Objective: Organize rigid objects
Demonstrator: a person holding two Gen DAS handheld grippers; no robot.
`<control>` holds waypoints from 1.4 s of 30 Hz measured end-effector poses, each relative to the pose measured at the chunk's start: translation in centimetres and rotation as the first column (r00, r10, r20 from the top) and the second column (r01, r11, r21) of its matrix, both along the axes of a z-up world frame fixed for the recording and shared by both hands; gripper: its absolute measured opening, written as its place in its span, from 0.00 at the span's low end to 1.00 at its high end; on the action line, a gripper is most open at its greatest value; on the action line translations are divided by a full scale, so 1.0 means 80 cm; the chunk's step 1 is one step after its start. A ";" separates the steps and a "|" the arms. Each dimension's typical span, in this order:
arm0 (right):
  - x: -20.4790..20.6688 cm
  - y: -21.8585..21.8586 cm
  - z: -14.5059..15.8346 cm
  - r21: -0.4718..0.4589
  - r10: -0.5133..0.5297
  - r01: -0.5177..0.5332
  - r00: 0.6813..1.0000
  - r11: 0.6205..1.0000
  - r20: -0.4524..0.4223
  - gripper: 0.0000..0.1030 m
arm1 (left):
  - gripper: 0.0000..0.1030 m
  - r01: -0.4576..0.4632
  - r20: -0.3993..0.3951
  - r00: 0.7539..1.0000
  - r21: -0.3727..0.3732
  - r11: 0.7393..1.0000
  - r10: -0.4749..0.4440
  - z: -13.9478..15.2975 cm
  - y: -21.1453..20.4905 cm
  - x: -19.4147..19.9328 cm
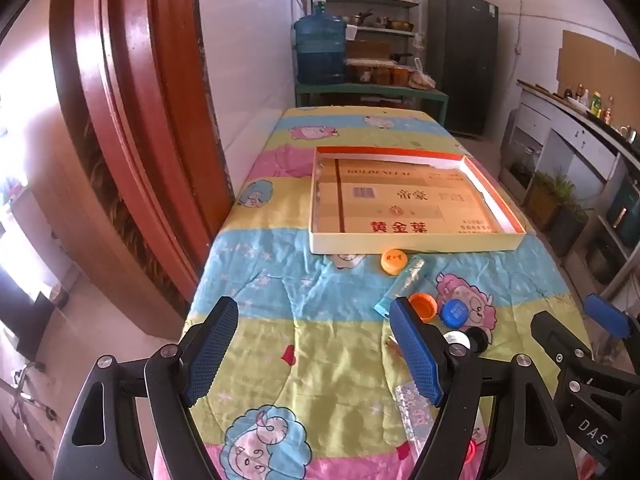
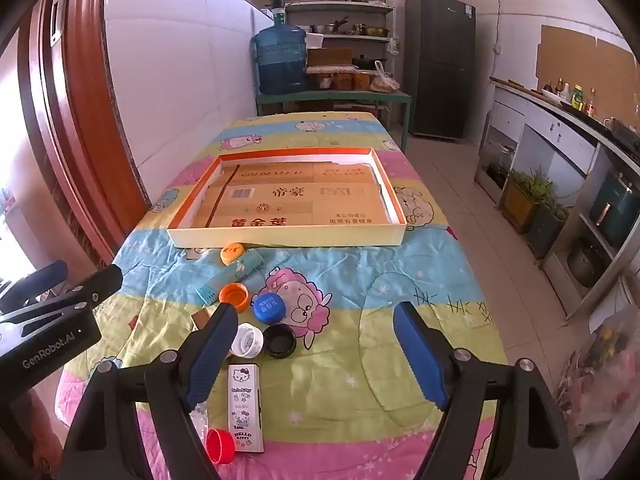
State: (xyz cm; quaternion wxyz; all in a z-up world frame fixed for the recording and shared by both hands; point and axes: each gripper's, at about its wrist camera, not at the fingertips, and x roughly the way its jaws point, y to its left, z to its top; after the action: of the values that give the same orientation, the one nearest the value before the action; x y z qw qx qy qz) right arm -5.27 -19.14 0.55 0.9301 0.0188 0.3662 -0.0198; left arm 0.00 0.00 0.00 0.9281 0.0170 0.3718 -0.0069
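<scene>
Your right gripper [image 2: 314,354] and left gripper [image 1: 314,354]: jaws spread wide, holding nothing. Bottle caps [image 2: 269,308] scattered on worktop [image 2: 400,360] before empty box [image 2: 288,236].

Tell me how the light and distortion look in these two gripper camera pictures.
Left wrist view: daylight blows out the left edge beside the curved reddish-brown wooden door frame, which the fisheye bows; corners are black. Right wrist view: even light, with the shallow cream cardboard box sharp and its edges splayed, and the counter at right bent.
</scene>
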 end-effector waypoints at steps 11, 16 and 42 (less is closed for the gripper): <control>-0.001 -0.003 0.000 0.006 -0.006 0.006 1.000 1.000 0.001 0.77 | 0.77 0.018 -0.017 1.000 -0.015 1.000 -0.018 -0.002 0.000 0.002; -0.002 -0.004 -0.003 0.006 -0.004 0.004 1.000 1.000 -0.005 0.77 | 0.77 0.022 -0.010 1.000 -0.012 1.000 -0.022 -0.004 -0.007 -0.006; 0.004 0.003 -0.005 0.031 0.001 -0.001 1.000 1.000 -0.010 0.77 | 0.77 0.007 -0.027 1.000 -0.042 0.999 -0.008 -0.016 0.004 -0.004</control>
State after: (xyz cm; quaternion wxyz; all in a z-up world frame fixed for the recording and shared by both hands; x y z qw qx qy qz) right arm -4.95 -18.92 0.13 0.9279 0.0328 0.3712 -0.0137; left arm -0.30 0.35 -1.29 0.9231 -0.0010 0.3841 -0.0183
